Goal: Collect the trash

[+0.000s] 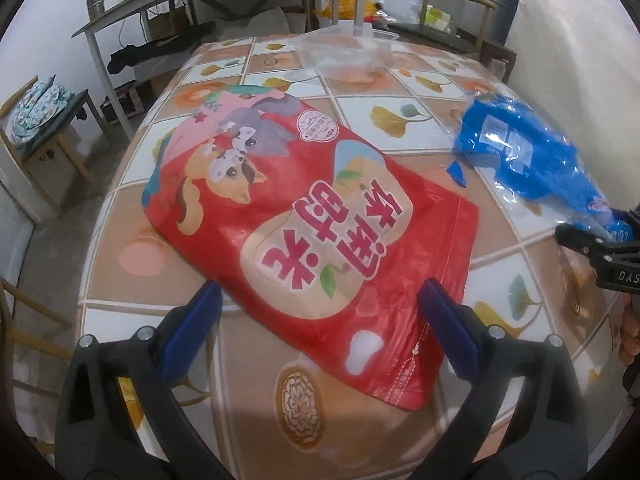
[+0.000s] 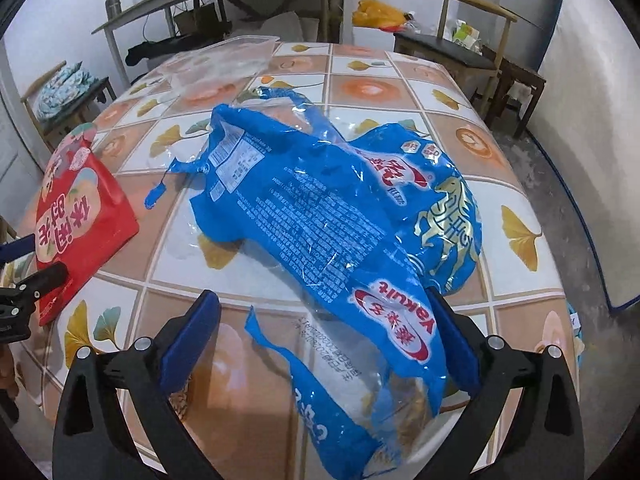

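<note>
Both sets of jaws are gaping, gripping nothing: left gripper (image 1: 318, 320) is straddling the red snack pouch's (image 1: 304, 216) near edge, right gripper (image 2: 324, 332) the crinkly blue wrapper (image 2: 320, 216) on the table (image 2: 516, 280). Light, slippery film; pinching an edge looks safest.

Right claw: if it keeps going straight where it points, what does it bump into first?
Probably the blue bag. The right claw is open, and the bag's near end already lies between its fingers, so it would likely meet that crinkly plastic before the table.
</note>
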The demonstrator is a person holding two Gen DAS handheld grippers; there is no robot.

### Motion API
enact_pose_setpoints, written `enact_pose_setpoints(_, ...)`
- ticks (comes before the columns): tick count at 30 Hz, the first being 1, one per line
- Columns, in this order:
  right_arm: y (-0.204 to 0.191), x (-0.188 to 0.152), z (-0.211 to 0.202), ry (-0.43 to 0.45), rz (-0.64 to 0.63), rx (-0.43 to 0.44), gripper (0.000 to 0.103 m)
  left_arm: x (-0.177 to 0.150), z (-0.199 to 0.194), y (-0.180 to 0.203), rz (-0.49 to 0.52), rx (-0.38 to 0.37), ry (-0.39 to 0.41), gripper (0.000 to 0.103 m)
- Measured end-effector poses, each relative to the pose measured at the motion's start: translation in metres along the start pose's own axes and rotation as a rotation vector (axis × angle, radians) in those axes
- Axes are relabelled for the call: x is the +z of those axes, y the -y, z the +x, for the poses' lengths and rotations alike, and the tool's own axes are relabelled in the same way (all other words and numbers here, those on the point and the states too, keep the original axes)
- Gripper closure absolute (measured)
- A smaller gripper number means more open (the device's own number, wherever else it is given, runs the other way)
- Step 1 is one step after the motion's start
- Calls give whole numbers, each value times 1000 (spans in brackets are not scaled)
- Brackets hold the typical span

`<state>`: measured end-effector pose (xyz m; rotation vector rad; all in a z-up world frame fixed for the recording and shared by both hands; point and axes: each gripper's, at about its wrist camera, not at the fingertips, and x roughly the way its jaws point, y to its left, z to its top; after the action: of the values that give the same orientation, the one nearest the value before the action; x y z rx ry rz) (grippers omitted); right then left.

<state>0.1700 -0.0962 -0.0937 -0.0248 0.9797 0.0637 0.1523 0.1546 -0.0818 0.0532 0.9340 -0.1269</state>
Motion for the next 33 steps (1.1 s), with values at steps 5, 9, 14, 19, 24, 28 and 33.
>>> enact_pose_setpoints(5,4,-4,-8,4,-53,42,6,-4,-2,1,7,3,21,7)
enact_pose_setpoints(9,15,2,-51,108,-23,84,6,-5,-3,1,11,2,28,7)
enact_pose_setpoints(14,47,22,-60,88,232,259,6,-5,-4,0,13,-2,26,7)
enact_pose_setpoints(19,40,40,-3,-92,372,265,6,-4,-4,0,15,-5,24,7)
enact_pose_setpoints(24,15,70,26,-77,338,89,6,-4,-4,0,14,-12,27,7)
enact_pose_setpoints(28,5,82,43,-69,324,-17,6,-5,-4,0,14,-13,28,7)
enact_pose_setpoints(33,-4,88,50,-52,252,-142,16,-5,-4,0,14,-14,31,7)
